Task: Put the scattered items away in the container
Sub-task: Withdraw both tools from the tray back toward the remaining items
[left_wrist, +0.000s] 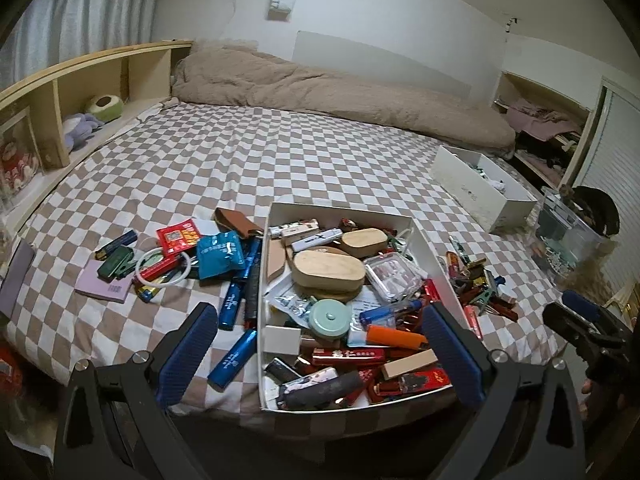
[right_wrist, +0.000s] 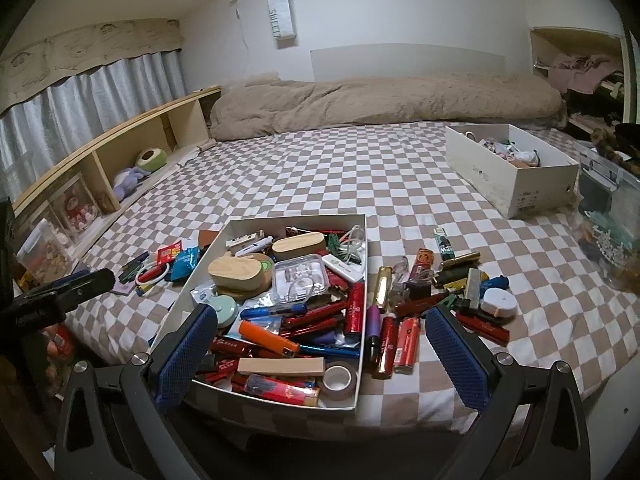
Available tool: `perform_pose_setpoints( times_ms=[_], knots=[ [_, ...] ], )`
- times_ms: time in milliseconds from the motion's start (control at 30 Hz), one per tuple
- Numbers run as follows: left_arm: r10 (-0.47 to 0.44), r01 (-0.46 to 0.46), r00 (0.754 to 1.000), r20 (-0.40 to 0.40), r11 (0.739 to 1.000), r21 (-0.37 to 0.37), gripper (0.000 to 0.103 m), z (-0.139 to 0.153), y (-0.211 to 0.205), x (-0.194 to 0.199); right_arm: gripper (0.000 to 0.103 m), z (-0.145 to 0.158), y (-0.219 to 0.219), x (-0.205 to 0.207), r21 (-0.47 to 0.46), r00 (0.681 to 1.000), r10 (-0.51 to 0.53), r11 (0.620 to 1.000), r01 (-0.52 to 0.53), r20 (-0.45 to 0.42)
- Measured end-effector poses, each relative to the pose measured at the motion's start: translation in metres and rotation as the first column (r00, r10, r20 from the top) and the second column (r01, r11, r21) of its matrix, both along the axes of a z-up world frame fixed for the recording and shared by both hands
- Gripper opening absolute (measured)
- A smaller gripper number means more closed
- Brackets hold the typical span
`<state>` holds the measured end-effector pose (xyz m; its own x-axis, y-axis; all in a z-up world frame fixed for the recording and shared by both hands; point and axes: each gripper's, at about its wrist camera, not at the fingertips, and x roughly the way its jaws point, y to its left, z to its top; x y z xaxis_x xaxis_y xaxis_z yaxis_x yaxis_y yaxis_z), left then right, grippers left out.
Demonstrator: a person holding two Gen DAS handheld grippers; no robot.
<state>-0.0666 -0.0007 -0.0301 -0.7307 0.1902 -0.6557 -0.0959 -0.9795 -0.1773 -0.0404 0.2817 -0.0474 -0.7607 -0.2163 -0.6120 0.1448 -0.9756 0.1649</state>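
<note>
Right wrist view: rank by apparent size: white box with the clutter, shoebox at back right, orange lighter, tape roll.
1. white box
2. shoebox, farther off, so true size unsure
3. orange lighter
4. tape roll, close to the lighter

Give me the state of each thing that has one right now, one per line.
White box: open-topped, heaped with items.
Far white box: open, partly filled.
Left tool: open, empty.
Right tool: open, empty.
Right-hand pile: still on the bed.
Left-hand pile: still on the bed.

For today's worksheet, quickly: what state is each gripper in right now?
Left gripper: open, holding nothing.
Right gripper: open, holding nothing.
</note>
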Motion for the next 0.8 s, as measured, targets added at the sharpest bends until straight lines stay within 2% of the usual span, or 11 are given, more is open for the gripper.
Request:
perform_pose_setpoints(
  times_ms=[400, 800],
  knots=[
    [0.083, -0.083, 0.996, 0.021, 0.997, 0.003, 0.103, -0.007, -0.033, -0.003, 0.103, -0.008, 0.021, -0.004, -0.004, 0.999, -0.051, 0.999, 0.051, 0.016],
    [0.161, -0.158, 0.981, 0.109, 0.987, -0.035, 0.103, -0.041, -0.066, -0.006, 0.103, -0.028, 0.043, -0.011, -0.003, 0.992, -0.102, 0.995, 0.102, 0.074]
  ],
)
